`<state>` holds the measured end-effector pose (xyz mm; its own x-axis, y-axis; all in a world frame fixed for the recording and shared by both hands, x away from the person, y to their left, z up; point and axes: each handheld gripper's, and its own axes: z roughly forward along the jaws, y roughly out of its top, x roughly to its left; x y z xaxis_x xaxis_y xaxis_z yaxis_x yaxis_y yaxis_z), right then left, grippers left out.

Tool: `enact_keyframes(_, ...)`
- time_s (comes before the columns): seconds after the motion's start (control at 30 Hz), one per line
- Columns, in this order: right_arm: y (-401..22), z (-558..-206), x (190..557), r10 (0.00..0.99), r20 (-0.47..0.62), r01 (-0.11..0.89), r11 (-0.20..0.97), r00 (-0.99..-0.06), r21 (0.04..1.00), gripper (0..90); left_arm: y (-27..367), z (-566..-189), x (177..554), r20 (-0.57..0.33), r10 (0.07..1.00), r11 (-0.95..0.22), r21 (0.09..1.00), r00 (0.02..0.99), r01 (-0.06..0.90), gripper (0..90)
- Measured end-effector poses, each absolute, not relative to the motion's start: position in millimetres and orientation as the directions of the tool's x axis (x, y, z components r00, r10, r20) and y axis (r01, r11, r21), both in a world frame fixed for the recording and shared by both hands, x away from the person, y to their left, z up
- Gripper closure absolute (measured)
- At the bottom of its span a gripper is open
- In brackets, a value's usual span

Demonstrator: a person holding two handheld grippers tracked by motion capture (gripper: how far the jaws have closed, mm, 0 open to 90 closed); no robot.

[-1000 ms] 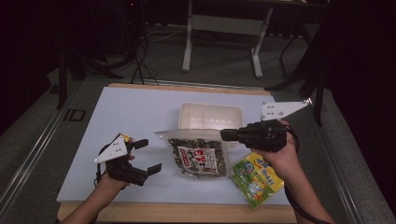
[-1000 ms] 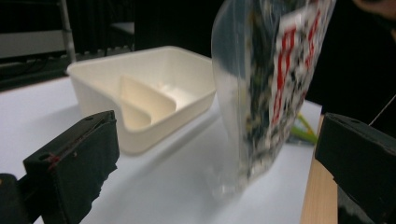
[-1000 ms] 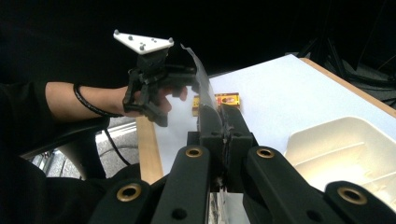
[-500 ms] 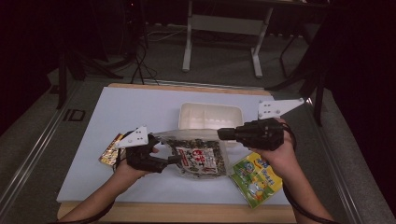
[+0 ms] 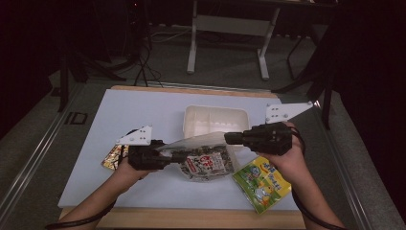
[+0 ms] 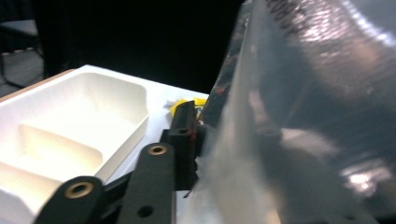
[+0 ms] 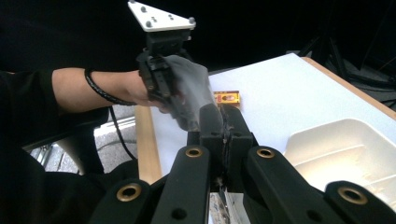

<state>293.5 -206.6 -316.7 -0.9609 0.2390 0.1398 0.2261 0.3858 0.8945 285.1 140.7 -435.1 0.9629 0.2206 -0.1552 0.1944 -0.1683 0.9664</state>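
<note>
Gripping one clear bag [image 5: 203, 155], both grippers' jaws pinch it; three snack packets [image 5: 262, 182], one tray [image 5: 215, 120].

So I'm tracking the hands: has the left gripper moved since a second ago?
Yes. The left gripper moved rightward, toward the white plastic tray, onto the clear seaweed bag.

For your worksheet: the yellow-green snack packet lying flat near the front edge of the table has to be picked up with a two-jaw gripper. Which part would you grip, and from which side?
Probably grip the yellow-green snack packet by a thin sealed end, coming in low from the table's front edge: it lies flat, so only its edges offer the jaws a bite.
</note>
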Motion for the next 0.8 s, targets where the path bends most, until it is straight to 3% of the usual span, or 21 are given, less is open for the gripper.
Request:
enact_keyframes(0.2, -210.8, -320.3, 295.7, 0.25, 0.151, 0.237, 0.363, -0.956, 0.901, 84.8, 144.0, -433.4, 284.6, -0.177, 0.174, -0.159, 0.966, 0.969, 0.205, 73.6)
enact_keyframes(0.27, -211.7, -323.9, 296.7, 0.25, 0.165, 0.249, 0.357, -0.954, 0.9, 76.5, 145.3, -433.4, 284.6, -0.185, 0.168, -0.154, 0.965, 0.968, 0.211, 74.0)
enact_keyframes(0.33, -212.0, -330.5, 298.0, 0.251, 0.176, 0.259, 0.352, -0.952, 0.899, 62.7, 147.0, -433.2, 285.0, -0.199, 0.17, -0.142, 0.964, 0.965, 0.224, 74.1)
enact_keyframes(0.43, -209.6, -344.2, 301.3, 0.237, 0.194, 0.276, 0.388, -0.952, 0.879, 52.3, 148.8, -432.9, 285.2, -0.224, 0.152, -0.119, 0.963, 0.963, 0.243, 74.3)
enact_keyframes(0.53, -205.5, -358.8, 305.0, 0.224, 0.211, 0.291, 0.428, -0.951, 0.856, 49.3, 148.6, -430.1, 283.9, -0.221, 0.138, -0.105, 0.966, 0.965, 0.236, 74.3)
enact_keyframes(0.8, -195.7, -385.7, 308.0, 0.13, 0.279, 0.307, 0.467, -0.951, 0.829, 58.2, 144.6, -424.6, 282.7, -0.211, 0.103, -0.097, 0.97, 0.972, 0.221, 74.2)
